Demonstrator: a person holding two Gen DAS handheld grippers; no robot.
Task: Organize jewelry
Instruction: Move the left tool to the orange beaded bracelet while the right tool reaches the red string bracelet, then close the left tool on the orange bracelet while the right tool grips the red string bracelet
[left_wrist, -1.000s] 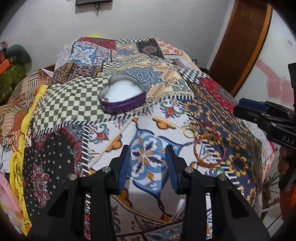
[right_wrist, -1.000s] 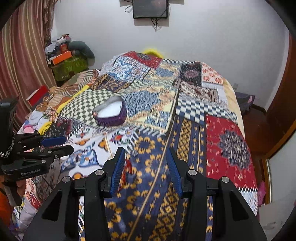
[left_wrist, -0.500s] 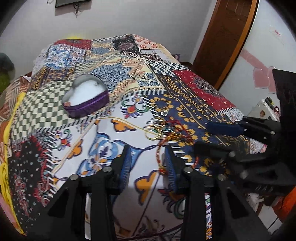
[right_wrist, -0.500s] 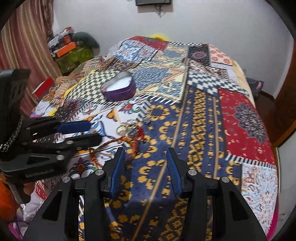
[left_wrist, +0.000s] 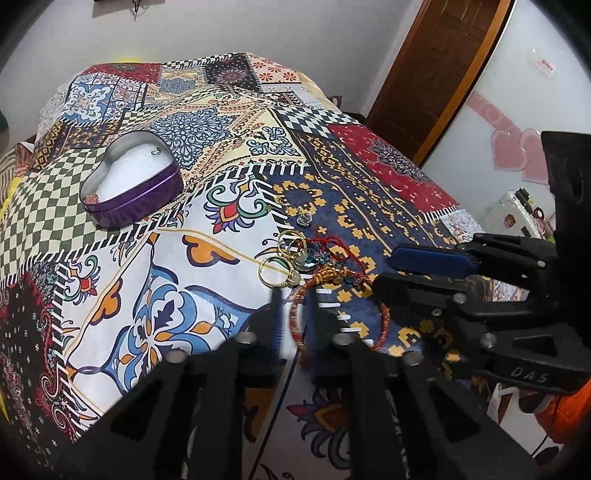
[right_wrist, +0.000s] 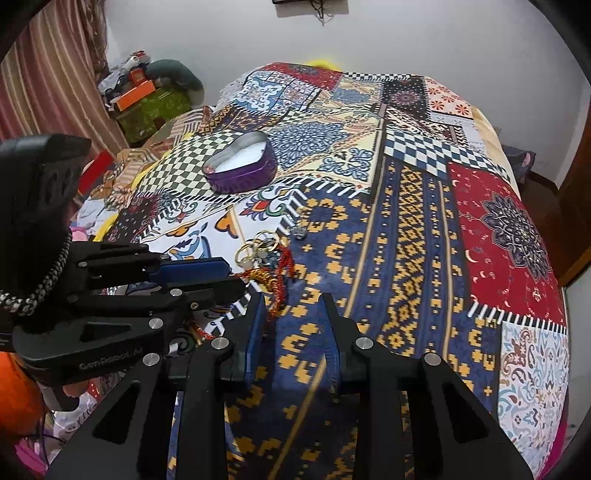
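Picking-up stage of sorting the jewelry, by the look of it. Left gripper (left_wrist: 293, 325) low in the middle of the left wrist view, jaws drawn together on the near side of an orange beaded bracelet (left_wrist: 295, 314); motion blur there, so a firm hold cannot be confirmed, though the band runs straight between the pads. Right gripper (right_wrist: 291, 332) at lower centre of its own view, jaws closing with only bedspread (right_wrist: 406, 229) between them, just right of the red cord (right_wrist: 286, 258). Remaining pile — gold rings (left_wrist: 275, 271), a few small charms — lying just above the bracelet at mid-frame, tangled with the cord. Purple heart-shaped tin (left_wrist: 131, 184) open at upper left, well apart from the pile, white lining showing, almost nothing inside.

Next, probably: lift the bracelet clear without dragging rings or cord along, then carry up and left to the tin. Calls for a slow, straight rise and perhaps the right gripper pinning the tangle down.
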